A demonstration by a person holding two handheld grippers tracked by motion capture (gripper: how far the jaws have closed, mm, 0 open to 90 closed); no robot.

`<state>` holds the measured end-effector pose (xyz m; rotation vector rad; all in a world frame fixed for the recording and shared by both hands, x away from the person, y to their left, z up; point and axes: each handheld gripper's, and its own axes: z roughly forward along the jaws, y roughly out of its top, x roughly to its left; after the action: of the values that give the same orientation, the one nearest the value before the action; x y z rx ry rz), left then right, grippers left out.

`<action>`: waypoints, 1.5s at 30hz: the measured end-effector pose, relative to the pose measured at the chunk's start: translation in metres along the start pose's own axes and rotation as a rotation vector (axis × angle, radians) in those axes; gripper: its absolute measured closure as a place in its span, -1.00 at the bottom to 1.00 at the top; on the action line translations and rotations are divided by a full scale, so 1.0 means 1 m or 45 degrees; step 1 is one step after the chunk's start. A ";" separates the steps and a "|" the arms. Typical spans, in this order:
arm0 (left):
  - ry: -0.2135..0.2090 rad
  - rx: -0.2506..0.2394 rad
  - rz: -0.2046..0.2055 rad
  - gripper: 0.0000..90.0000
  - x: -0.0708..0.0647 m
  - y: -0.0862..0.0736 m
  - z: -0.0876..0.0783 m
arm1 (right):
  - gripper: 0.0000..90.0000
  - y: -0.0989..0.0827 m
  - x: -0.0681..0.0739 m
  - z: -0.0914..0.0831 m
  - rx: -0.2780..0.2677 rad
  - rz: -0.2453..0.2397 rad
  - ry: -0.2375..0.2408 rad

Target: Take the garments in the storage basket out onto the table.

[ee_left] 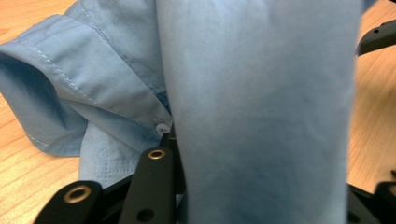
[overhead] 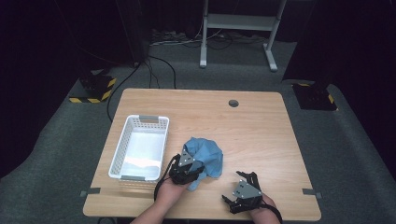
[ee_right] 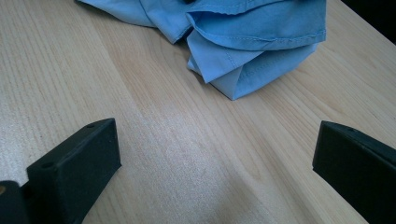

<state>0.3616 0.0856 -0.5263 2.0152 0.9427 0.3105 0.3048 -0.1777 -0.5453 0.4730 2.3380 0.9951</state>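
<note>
High view: crumpled blue shirt [overhead: 205,156] sits on the counter [overhead: 261,135] just right of the white basket [overhead: 140,144], near the front edge. Left tongs [overhead: 187,170] are into the shirt's near edge; right tongs [overhead: 243,193] sit on bare wood to the right, apart from the cloth, so left hand is the nearer one by far. Left gripper view: a fold of shirt [ee_left: 261,112] runs straight up between the jaws, cuff with a button off to the left; the pads are hidden by the cloth, so can't tell whether they pinch it or just straddle it. Right gripper view: right tongs [ee_right: 215,163] gape wide, nothing between them, shirt [ee_right: 243,42] lies ahead and slightly right, folded corner pointing back at them. My read: whichever way the shirt goes next, basket lies to its left, left hand side.
</note>
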 end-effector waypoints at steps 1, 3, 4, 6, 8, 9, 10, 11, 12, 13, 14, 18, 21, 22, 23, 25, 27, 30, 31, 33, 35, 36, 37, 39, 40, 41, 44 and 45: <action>-0.003 0.003 -0.001 0.44 0.000 0.000 0.000 | -0.99 0.000 0.000 0.000 0.001 0.000 -0.001; -0.009 0.008 -0.009 0.40 0.001 -0.001 0.001 | -0.99 0.000 0.000 0.000 0.001 -0.001 -0.003; -0.012 0.009 -0.007 0.37 0.001 -0.001 0.001 | -0.99 0.000 0.000 0.000 0.000 -0.001 -0.005; -0.018 0.011 -0.001 0.28 0.000 -0.001 0.001 | -0.99 0.000 0.000 0.000 0.001 0.000 -0.004; -0.020 0.011 0.012 0.22 -0.001 -0.001 0.001 | -0.99 0.000 0.000 0.000 0.001 0.000 -0.003; -0.022 0.012 0.013 0.18 -0.001 -0.001 0.001 | -0.99 0.000 0.000 0.000 0.002 0.003 -0.003; -0.025 0.012 0.010 0.15 -0.002 0.000 0.001 | -0.99 0.000 0.000 0.000 0.001 0.002 -0.003; -0.026 0.012 0.008 0.11 -0.002 0.000 0.001 | -0.99 0.000 0.000 0.000 0.002 0.003 -0.003; -0.028 0.013 0.008 0.09 -0.002 0.000 0.001 | -0.99 0.000 0.000 0.000 0.001 0.001 -0.003; -0.030 0.014 0.008 0.06 -0.002 0.000 0.001 | -0.99 0.000 0.000 0.000 0.001 -0.001 -0.004; -0.038 0.018 0.010 0.02 -0.002 0.000 0.001 | -0.99 0.000 0.000 0.000 0.001 0.000 -0.004; -0.089 0.032 0.012 -0.24 -0.002 0.001 0.001 | -0.99 0.000 0.000 0.000 0.001 0.001 -0.003; -0.103 0.037 0.011 -0.36 -0.002 0.003 0.001 | -0.99 0.000 0.000 0.000 0.001 0.002 -0.002; -0.102 0.039 0.018 -0.42 -0.003 0.004 0.000 | -0.99 0.000 0.000 0.000 0.002 0.002 -0.002; -0.097 0.039 0.022 -0.45 -0.003 0.004 -0.001 | -0.99 0.000 0.000 0.000 0.003 0.004 -0.001; -0.077 0.044 0.027 -0.51 -0.003 0.005 -0.002 | -0.99 0.000 0.000 0.000 0.002 0.004 -0.001; -0.068 0.041 0.031 -0.57 -0.003 0.005 -0.003 | -0.99 0.000 0.000 0.000 0.002 0.004 -0.001; -0.046 0.024 0.032 -0.67 -0.003 0.007 -0.006 | -0.99 0.000 0.000 0.000 0.003 0.004 -0.001; -0.040 0.021 0.033 -0.71 -0.002 0.008 -0.007 | -0.99 0.000 0.000 0.000 0.003 0.005 -0.001; -0.035 0.012 0.037 -0.76 -0.003 0.009 -0.008 | -0.99 0.000 0.000 0.000 0.003 0.004 -0.001; -0.023 0.009 0.053 -0.82 -0.003 0.011 -0.010 | -0.99 0.000 0.000 0.000 0.003 0.005 -0.001; -0.024 0.007 0.059 -0.84 -0.003 0.012 -0.011 | -0.99 0.000 0.000 0.000 0.003 0.005 -0.001; -0.025 0.007 0.057 -0.86 -0.004 0.012 -0.011 | -0.99 0.000 0.000 0.000 0.003 0.004 -0.001; -0.020 0.011 0.062 -0.89 -0.004 0.012 -0.012 | -0.99 0.000 0.000 0.000 0.003 0.004 -0.001; -0.016 0.014 0.064 -0.90 -0.004 0.013 -0.012 | -0.99 0.000 0.000 0.000 0.002 0.004 -0.001; -0.015 0.013 0.066 -0.91 -0.004 0.013 -0.012 | -0.99 0.000 0.000 0.000 0.003 0.005 0.000; -0.008 0.003 0.063 -0.95 -0.004 0.013 -0.013 | -0.99 0.000 0.000 0.000 0.003 0.005 0.000; -0.003 0.002 0.067 -0.95 -0.003 0.014 -0.015 | -0.99 0.000 0.000 0.000 0.004 0.006 0.000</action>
<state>0.3588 0.0872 -0.5060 2.0436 0.8899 0.3368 0.3051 -0.1775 -0.5452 0.4797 2.3396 0.9941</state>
